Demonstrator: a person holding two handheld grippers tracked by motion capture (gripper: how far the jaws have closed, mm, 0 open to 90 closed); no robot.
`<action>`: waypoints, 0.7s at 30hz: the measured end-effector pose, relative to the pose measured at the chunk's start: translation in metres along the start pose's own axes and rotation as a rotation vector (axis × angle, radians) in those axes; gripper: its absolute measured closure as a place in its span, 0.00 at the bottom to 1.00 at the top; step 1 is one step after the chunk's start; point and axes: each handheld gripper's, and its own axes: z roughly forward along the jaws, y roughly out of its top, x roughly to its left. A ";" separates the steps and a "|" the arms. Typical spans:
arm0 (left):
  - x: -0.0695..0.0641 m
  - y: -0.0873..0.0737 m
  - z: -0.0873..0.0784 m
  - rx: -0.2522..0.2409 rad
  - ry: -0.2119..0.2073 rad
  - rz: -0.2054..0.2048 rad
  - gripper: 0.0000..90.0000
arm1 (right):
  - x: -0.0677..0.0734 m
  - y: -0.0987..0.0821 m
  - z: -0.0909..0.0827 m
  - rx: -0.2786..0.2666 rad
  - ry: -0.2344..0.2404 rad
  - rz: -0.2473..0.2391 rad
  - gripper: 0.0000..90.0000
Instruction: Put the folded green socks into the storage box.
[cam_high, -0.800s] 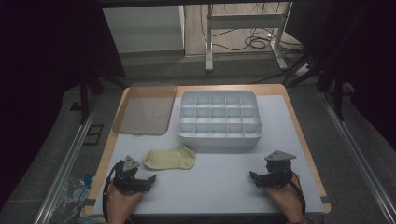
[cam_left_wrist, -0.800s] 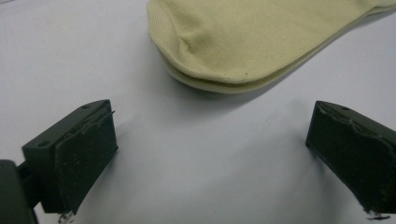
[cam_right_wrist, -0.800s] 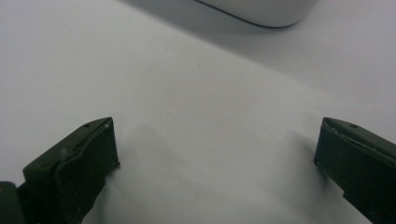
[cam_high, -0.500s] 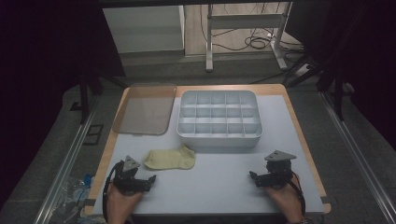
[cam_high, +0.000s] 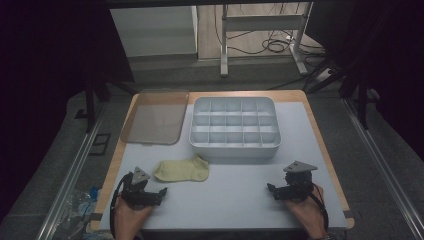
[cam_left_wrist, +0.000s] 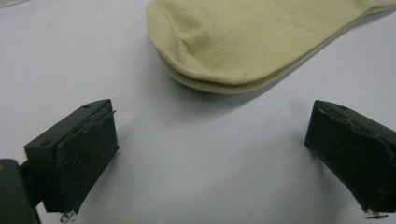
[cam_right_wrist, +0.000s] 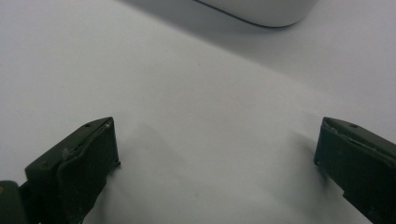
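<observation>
From my left gripper (cam_high: 161, 191) the sock (cam_high: 182, 169) lies just ahead with bare white table (cam_high: 235, 200) between, so I can slide straight in. My right gripper (cam_high: 270, 188) has open tabletop all around it, and the wide strip between both hands is free. Farther back, the divided tray (cam_high: 235, 129) blocks the middle, with the clear lid (cam_high: 155, 116) flat beside it on the left.
</observation>
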 end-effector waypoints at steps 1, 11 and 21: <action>0.000 0.000 0.000 0.000 0.000 0.000 0.03 | 0.000 0.000 0.000 0.000 0.000 0.000 0.00; 0.000 0.000 0.000 0.001 -0.001 -0.001 0.03 | -0.002 0.000 -0.003 -0.018 0.002 0.010 0.06; 0.000 0.000 0.000 0.001 -0.003 -0.003 0.03 | 0.002 0.003 -0.008 -0.042 0.024 -0.016 0.14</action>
